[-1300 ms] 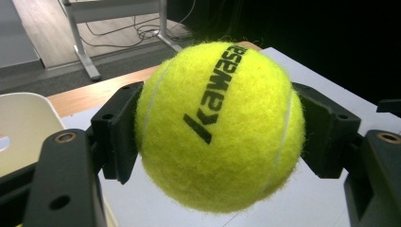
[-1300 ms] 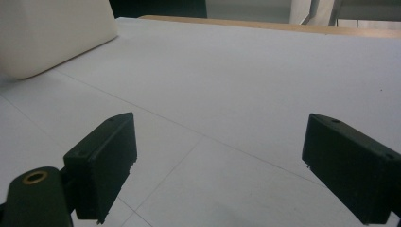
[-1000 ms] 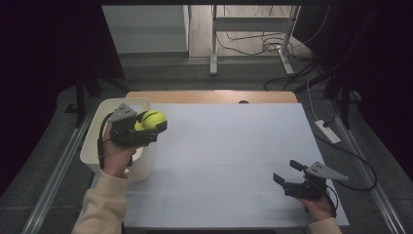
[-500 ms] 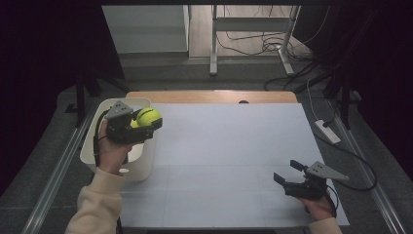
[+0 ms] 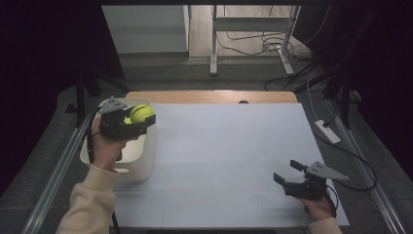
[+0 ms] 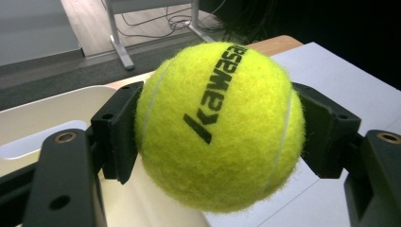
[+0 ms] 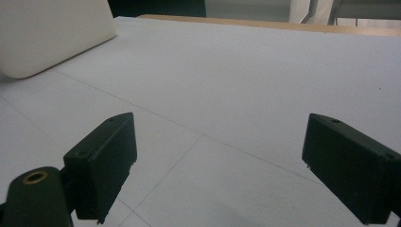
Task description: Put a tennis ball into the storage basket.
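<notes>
Leftward and slightly back went the left gripper (image 5: 139,122) since the earlier frames, carrying the fuzzy yellow-green tennis ball (image 5: 141,113) from the bin's table-side rim to above the opening of the cream plastic bin (image 5: 146,161) at the table's left edge. Its jaws clamped the ball on both sides. At the near right corner, the right gripper (image 5: 287,174) had not moved, jaws wide and empty above the open white tabletop (image 5: 224,146).

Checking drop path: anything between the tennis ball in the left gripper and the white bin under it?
Nothing visible. The left gripper clamps the tennis ball above the white bin, over its open top near the table-side rim.
</notes>
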The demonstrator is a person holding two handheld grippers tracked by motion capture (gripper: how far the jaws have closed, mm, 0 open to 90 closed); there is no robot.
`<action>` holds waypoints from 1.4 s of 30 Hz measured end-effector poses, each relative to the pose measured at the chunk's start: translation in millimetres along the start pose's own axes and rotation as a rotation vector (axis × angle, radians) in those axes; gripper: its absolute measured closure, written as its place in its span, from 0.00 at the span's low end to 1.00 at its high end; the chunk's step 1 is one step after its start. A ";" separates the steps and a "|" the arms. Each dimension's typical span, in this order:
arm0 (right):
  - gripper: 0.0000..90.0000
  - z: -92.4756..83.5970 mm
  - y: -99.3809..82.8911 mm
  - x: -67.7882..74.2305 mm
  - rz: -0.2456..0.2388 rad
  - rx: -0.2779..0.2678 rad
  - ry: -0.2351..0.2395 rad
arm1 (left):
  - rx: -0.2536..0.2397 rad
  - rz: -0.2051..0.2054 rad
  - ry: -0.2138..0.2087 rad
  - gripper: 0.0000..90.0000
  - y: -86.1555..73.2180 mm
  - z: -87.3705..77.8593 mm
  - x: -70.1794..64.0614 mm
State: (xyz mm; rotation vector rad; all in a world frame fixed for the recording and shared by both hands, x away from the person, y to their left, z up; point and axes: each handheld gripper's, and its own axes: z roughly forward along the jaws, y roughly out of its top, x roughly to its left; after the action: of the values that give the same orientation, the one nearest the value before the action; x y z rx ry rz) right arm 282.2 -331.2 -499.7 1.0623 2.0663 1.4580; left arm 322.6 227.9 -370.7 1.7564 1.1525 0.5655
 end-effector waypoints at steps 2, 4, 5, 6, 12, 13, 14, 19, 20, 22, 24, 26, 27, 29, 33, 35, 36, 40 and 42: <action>0.12 -0.1 0.0 0.0 0.000 0.000 0.000 | 0.003 0.000 0.007 0.29 0.0 0.1 2.0; 0.12 -0.2 0.0 0.1 -0.001 0.000 0.000 | 0.010 0.001 0.017 0.29 0.3 0.0 4.8; 0.12 -0.2 -0.1 0.1 -0.002 0.001 0.000 | 0.011 -0.001 0.021 0.29 0.5 -0.2 6.3; 0.12 -0.1 -0.1 0.0 -0.001 0.001 -0.001 | 0.011 -0.003 0.024 0.29 0.7 -0.4 7.6; 0.12 -0.2 0.0 0.0 -0.002 0.001 -0.002 | 0.022 -0.011 0.046 0.29 1.8 -1.2 15.4; 0.12 -0.3 0.1 0.1 -0.004 0.001 -0.002 | 0.027 -0.011 0.053 0.29 1.9 -1.4 17.3; 0.12 -0.4 0.1 0.2 -0.005 0.001 -0.002 | 0.034 -0.011 0.060 0.29 1.9 -1.4 19.3; 0.12 -0.3 0.2 -0.1 -0.003 0.002 -0.004 | 0.048 -0.015 0.081 0.29 1.7 -1.0 25.9; 0.12 -0.2 0.1 -0.2 -0.003 0.002 -0.005 | 0.054 -0.019 0.089 0.29 1.5 -0.9 28.9; 0.12 -0.3 0.2 0.0 -0.004 0.002 -0.005 | 0.069 -0.024 0.105 0.29 0.5 -0.8 34.8; 0.12 -0.3 0.2 0.1 -0.005 0.002 -0.005 | 0.072 -0.027 0.109 0.29 -0.1 -1.1 37.2; 0.12 -0.2 0.2 0.4 -0.006 0.003 -0.005 | 0.077 -0.037 0.116 0.29 -1.5 -1.9 41.4; 0.12 -0.2 0.2 0.4 -0.006 0.003 -0.005 | 0.077 -0.037 0.116 0.29 -1.5 -1.9 41.4; 0.12 0.1 0.2 1.1 -0.008 0.003 -0.003 | 0.087 -0.040 0.125 0.29 -2.8 -1.5 44.7; 0.12 0.8 0.1 1.1 -0.006 0.001 -0.005 | 0.105 -0.042 0.137 0.29 -3.2 -0.6 49.7; 0.12 0.6 0.1 0.8 -0.006 0.004 -0.005 | 0.118 -0.042 0.142 0.29 -3.1 0.6 52.2; 0.12 0.7 0.1 0.8 -0.006 0.005 -0.004 | 0.122 -0.042 0.143 0.29 -3.3 1.2 52.9; 0.12 0.9 -0.1 1.2 -0.006 0.003 -0.005 | 0.142 -0.043 0.145 0.29 -4.4 3.3 55.2; 0.12 0.7 -0.1 1.0 -0.007 0.002 -0.006 | 0.145 -0.043 0.145 0.29 -4.7 3.8 55.5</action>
State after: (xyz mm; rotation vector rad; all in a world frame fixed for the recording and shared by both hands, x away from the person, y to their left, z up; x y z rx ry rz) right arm 282.0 -330.1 -499.9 1.0573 2.0659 1.4483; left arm 348.6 275.9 -382.5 1.8325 1.3581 0.6038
